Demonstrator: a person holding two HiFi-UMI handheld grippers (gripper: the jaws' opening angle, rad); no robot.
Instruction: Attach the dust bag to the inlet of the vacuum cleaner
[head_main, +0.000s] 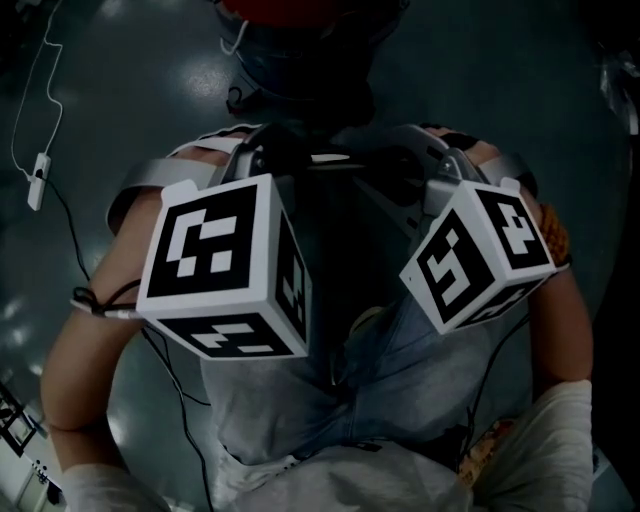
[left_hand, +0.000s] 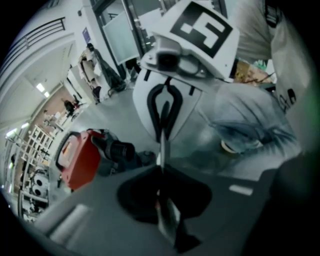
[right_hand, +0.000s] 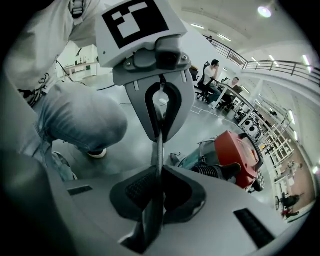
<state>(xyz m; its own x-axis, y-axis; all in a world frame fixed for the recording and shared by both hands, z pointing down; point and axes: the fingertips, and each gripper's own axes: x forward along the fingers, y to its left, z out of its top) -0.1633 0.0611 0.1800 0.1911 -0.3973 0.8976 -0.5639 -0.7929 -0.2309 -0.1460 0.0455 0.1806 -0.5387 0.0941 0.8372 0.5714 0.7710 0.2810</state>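
I had the left gripper (left_hand: 161, 172) and right gripper (right_hand: 159, 175) nearly closed, each pinching one edge of the dust bag (right_hand: 158, 150), held up clear of the vacuum cleaner (right_hand: 240, 157). I judged the bag light and limp, best gripped at its edges.

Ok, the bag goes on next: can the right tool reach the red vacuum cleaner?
Probably yes: only bare floor lies between the right tool and the vacuum cleaner. But it shares its grip on a thin sheet with the left tool, so both must go together.
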